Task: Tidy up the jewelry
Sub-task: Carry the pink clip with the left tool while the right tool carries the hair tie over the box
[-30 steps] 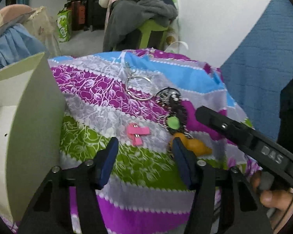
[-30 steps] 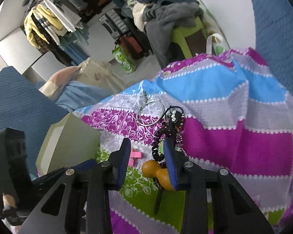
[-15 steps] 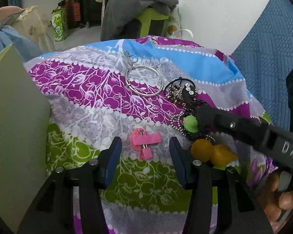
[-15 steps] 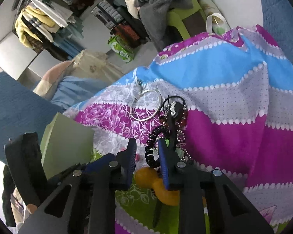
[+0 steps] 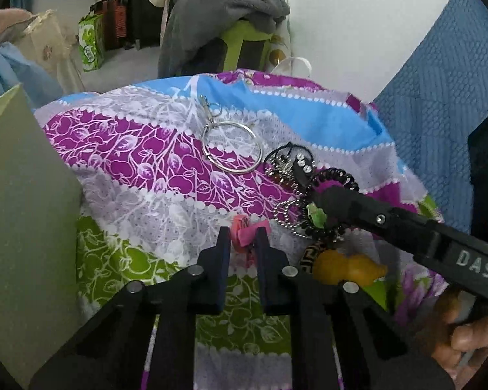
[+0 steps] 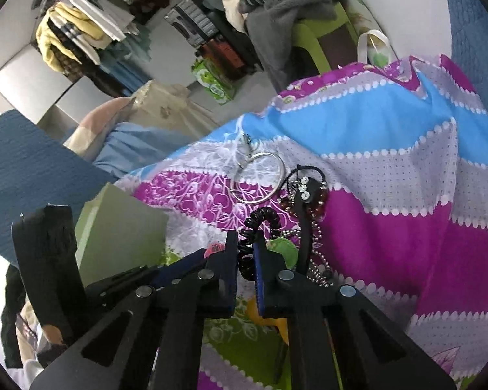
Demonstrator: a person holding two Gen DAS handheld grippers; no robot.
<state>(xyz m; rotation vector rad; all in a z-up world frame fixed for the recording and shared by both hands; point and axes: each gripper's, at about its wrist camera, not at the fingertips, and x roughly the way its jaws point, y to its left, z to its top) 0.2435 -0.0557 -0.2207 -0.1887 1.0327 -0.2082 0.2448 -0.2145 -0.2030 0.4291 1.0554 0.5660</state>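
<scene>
The left gripper (image 5: 242, 232) is pinching a small pink hair clip (image 5: 248, 231) between its two dark fingers, its jaws having just been closing in on it, and the clip is lying on the striped floral bedsheet (image 5: 140, 149) where a grey band meets a green one. The right gripper (image 6: 245, 250) is clamping a black spiral hair tie (image 6: 257, 227), its jaws also having just been drawing together around the coil. That tie is sitting in a small heap with a beaded chain (image 6: 318, 253), a black band set with clear stones (image 6: 305, 191) and a green tag (image 6: 284, 248). A large silver key ring (image 5: 232, 146) is resting flat just beyond the heap, apart from both tools. A yellow-orange figure (image 5: 348, 268) is lying beside the left fingers, and a pale green box (image 5: 19, 211) is standing open at the left edge of the bed
</scene>
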